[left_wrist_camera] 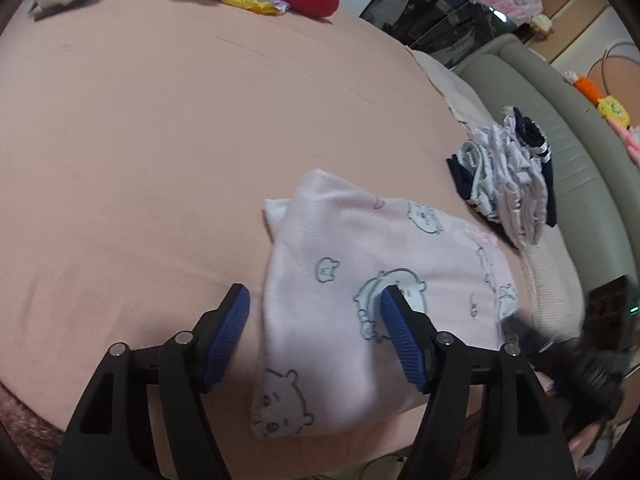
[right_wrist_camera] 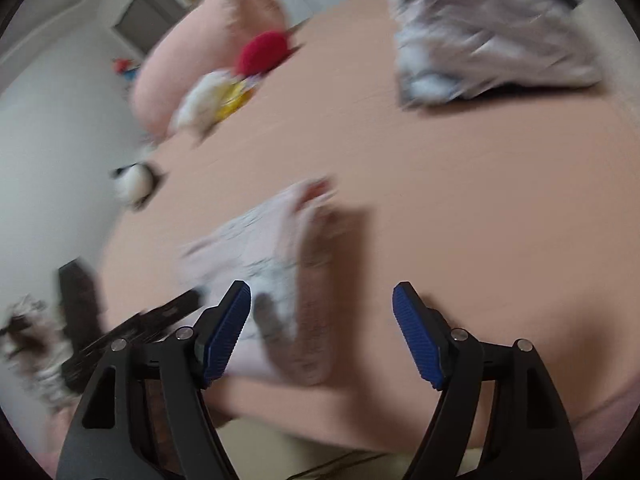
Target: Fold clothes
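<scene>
Left wrist view: pale pink bear-print garment (left_wrist_camera: 360,280), partly folded, flat on pink bed (left_wrist_camera: 160,140); left gripper (left_wrist_camera: 314,312) released, straddling its edge. Right gripper (right_wrist_camera: 322,308) released, empty. Navy-white ruffled clothes (left_wrist_camera: 508,184) beside, seemingly unfolded.

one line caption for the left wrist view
Open left gripper over a folded pink garment on a pink bed.

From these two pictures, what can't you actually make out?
- Right wrist view: all smeared by motion; the prints on the pink garment are unreadable.
- Left wrist view: the right gripper is a dark blur at the edge; its jaws are not visible.
- Left wrist view: the garment's near edge hides behind the left gripper.
- The clothes pile: number of items unclear.
</scene>
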`<action>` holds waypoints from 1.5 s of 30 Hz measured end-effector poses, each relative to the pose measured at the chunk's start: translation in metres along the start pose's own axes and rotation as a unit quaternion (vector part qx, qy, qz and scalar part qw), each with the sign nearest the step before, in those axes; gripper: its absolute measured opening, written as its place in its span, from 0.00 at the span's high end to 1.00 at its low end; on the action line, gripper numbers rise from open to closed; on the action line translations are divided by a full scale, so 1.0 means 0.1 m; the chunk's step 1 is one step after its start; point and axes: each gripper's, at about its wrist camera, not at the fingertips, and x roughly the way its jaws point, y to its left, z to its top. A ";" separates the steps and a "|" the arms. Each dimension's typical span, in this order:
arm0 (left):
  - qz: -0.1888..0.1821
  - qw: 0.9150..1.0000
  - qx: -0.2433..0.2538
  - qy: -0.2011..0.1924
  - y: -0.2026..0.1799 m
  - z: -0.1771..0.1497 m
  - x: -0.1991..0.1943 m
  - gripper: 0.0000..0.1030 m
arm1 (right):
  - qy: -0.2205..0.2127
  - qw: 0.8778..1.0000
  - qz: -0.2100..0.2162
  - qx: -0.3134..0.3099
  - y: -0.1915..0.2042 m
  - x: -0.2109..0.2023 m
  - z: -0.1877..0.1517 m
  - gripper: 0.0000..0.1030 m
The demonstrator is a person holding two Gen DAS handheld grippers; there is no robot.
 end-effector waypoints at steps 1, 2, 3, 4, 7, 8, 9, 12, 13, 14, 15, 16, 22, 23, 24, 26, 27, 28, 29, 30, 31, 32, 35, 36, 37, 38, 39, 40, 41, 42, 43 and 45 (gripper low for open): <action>0.013 1.000 0.009 -0.004 -0.02 0.00 0.00 0.32 | 0.019 1.000 -0.010 -0.018 0.06 0.11 -0.04 0.29; 0.026 0.999 0.017 -0.008 -0.05 -0.01 0.00 0.40 | 0.024 0.999 -0.019 -0.033 0.09 0.16 -0.07 0.29; 0.048 0.998 0.029 -0.012 -0.06 0.00 -0.01 0.42 | 0.019 0.999 -0.026 -0.037 0.11 0.15 -0.07 0.29; 0.072 0.996 0.042 -0.017 -0.08 0.00 -0.02 0.42 | 0.013 0.999 -0.030 -0.035 0.12 0.12 -0.05 0.29; 0.077 0.996 0.035 -0.036 -0.03 0.03 -0.14 0.40 | -0.011 0.999 -0.039 -0.036 0.15 0.02 -0.03 0.29; 0.063 0.997 0.021 -0.044 0.01 0.04 -0.20 0.40 | -0.024 0.998 -0.040 -0.038 0.16 0.00 -0.02 0.29; 0.048 0.997 0.008 -0.052 0.05 0.05 -0.26 0.40 | -0.037 0.997 -0.045 -0.045 0.21 -0.02 -0.01 0.29; 0.008 0.999 0.027 -0.036 -0.08 0.06 -0.20 0.40 | -0.048 0.995 -0.054 -0.075 0.41 0.00 -0.03 0.29; 0.026 0.998 0.050 -0.029 -0.15 0.04 -0.14 0.40 | -0.044 0.994 -0.062 -0.083 0.44 0.04 -0.03 0.30; 0.056 0.996 0.068 -0.026 -0.18 0.03 -0.07 0.39 | -0.040 0.992 -0.078 -0.088 0.46 0.09 -0.02 0.30; 0.090 0.992 0.086 -0.023 -0.20 0.04 -0.01 0.37 | -0.036 0.991 -0.093 -0.094 0.48 0.14 -0.02 0.30; 0.124 0.987 0.102 -0.020 -0.22 0.04 0.06 0.32 | -0.034 0.992 -0.090 -0.087 0.44 0.15 0.00 0.30; 0.074 0.995 0.045 -0.047 -0.11 0.13 -0.14 0.27 | -0.064 0.998 -0.005 -0.008 -0.02 -0.19 0.10 0.29; 0.057 0.996 0.057 -0.040 -0.17 0.11 -0.11 0.27 | -0.061 0.998 -0.015 -0.015 -0.02 -0.17 0.09 0.29; 0.056 0.995 0.075 -0.030 -0.25 0.08 -0.06 0.27 | -0.055 0.998 -0.034 -0.026 0.00 -0.12 0.06 0.29; 0.129 0.985 0.115 -0.013 -0.34 0.02 0.12 0.24 | -0.043 0.996 -0.068 -0.041 0.03 0.00 0.05 0.31; 0.154 0.982 0.113 -0.013 -0.30 0.01 0.14 0.20 | -0.043 0.996 -0.073 -0.036 0.02 0.02 0.08 0.31; 0.156 0.983 0.090 -0.023 -0.23 0.04 0.08 0.19 | -0.043 0.996 -0.078 -0.031 0.01 0.04 0.10 0.30; 0.156 0.985 0.059 -0.040 -0.14 0.08 -0.04 0.19 | -0.043 0.995 -0.082 -0.026 0.00 0.05 0.13 0.30; 0.143 0.987 0.044 -0.056 -0.11 0.10 -0.16 0.19 | -0.047 0.996 -0.075 -0.016 -0.04 0.01 0.16 0.30; 0.126 0.989 0.034 -0.071 -0.09 0.12 -0.27 0.19 | -0.053 0.997 -0.059 -0.004 -0.10 -0.06 0.19 0.30; 0.108 0.990 0.025 -0.087 -0.07 0.15 -0.38 0.19 | -0.059 0.997 -0.044 0.009 -0.16 -0.13 0.22 0.30; 0.081 0.991 0.059 -0.085 -0.24 0.19 -0.32 0.19 | -0.079 0.997 0.012 0.019 -0.17 -0.26 0.28 0.29; 0.081 0.991 0.069 -0.086 -0.30 0.22 -0.25 0.19 | -0.077 0.997 0.012 0.010 -0.13 -0.24 0.27 0.29; 0.083 0.990 0.078 -0.088 -0.34 0.27 -0.20 0.19 | -0.070 0.998 0.007 -0.001 -0.08 -0.21 0.25 0.29; 0.085 0.989 0.089 -0.087 -0.40 0.33 -0.12 0.19 | -0.063 0.998 -0.004 -0.010 -0.04 -0.15 0.21 0.29; 0.092 0.987 0.106 -0.079 -0.46 0.40 -0.02 0.19 | -0.059 0.998 -0.024 -0.015 0.01 -0.09 0.17 0.29; 0.116 0.984 0.119 -0.071 -0.47 0.44 0.07 0.19 | -0.056 0.997 -0.046 -0.025 0.07 -0.03 0.14 0.29; 0.144 0.979 0.131 -0.062 -0.46 0.46 0.16 0.19 | -0.056 0.995 -0.068 -0.040 0.11 0.01 0.11 0.29; 0.165 0.977 0.126 -0.054 -0.36 0.47 0.16 0.19 | -0.060 0.993 -0.086 -0.051 0.13 0.02 0.11 0.29; 0.182 0.975 0.116 -0.047 -0.24 0.47 0.14 0.19 | -0.066 0.992 -0.096 -0.052 0.12 -0.01 0.12 0.29; 0.190 0.978 0.077 -0.039 -0.02 0.48 0.05 0.19 | -0.086 0.990 -0.108 -0.032 0.01 -0.09 0.17 0.29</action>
